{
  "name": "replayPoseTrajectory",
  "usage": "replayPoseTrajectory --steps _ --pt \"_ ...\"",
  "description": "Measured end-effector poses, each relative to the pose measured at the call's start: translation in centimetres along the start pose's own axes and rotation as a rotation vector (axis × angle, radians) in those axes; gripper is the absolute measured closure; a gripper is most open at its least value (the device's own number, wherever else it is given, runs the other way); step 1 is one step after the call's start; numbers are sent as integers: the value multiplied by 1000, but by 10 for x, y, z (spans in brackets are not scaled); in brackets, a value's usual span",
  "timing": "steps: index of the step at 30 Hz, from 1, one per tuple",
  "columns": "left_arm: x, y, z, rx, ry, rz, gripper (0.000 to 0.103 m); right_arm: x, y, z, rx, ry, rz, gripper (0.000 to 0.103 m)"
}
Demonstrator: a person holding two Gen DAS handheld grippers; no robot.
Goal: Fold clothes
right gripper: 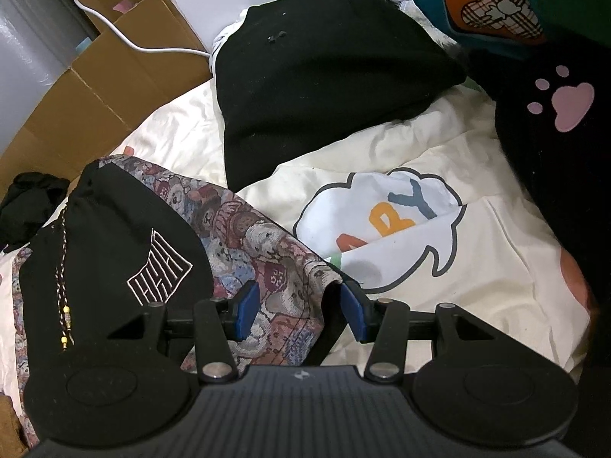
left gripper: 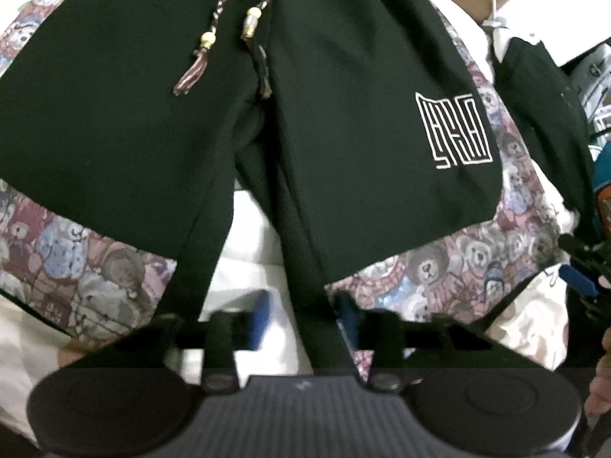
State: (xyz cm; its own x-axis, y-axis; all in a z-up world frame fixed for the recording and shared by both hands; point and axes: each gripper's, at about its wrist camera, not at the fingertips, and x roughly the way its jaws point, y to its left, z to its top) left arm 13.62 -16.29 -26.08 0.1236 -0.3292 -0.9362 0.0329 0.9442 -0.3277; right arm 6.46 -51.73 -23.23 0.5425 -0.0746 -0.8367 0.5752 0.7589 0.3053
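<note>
Black shorts (left gripper: 343, 114) with bear-print hems, a white outline logo (left gripper: 452, 131) and a braided drawstring (left gripper: 208, 38) lie flat on the cream bedding (left gripper: 248, 236). My left gripper (left gripper: 303, 318) is open, its blue pads either side of the inner edge of one shorts leg. In the right wrist view the shorts (right gripper: 114, 236) lie at left. My right gripper (right gripper: 299, 311) is open, its pads astride the bear-print hem corner (right gripper: 290, 286).
A folded black garment (right gripper: 313, 87) lies beyond on the cream duvet (right gripper: 496, 267) with a cloud print (right gripper: 382, 229). Cardboard boxes (right gripper: 107, 87) and a white cable (right gripper: 114, 34) stand at the back left. Dark clothes with a paw print (right gripper: 565, 107) are at right.
</note>
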Motion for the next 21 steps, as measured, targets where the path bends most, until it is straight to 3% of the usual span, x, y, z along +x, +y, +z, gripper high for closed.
replayPoseTrajectory --steps 3,7,10,12,14,21 --pt "-7 8 -2 14 2 16 93 1 0 -2 -5 3 -2 51" --pt "-17 18 -5 -10 -6 44 93 2 1 -3 -10 5 -4 51" --pt "-25 20 -6 -24 -20 40 82 0 2 -4 -9 5 -2 51" --pt "-30 18 -8 -25 -35 38 56 -1 2 -4 -10 2 0 51" --pt "-34 16 -8 -19 -54 31 45 -1 2 -4 -10 2 1 51" --pt "-20 6 -9 -1 -17 16 36 4 -5 -7 17 25 1 51"
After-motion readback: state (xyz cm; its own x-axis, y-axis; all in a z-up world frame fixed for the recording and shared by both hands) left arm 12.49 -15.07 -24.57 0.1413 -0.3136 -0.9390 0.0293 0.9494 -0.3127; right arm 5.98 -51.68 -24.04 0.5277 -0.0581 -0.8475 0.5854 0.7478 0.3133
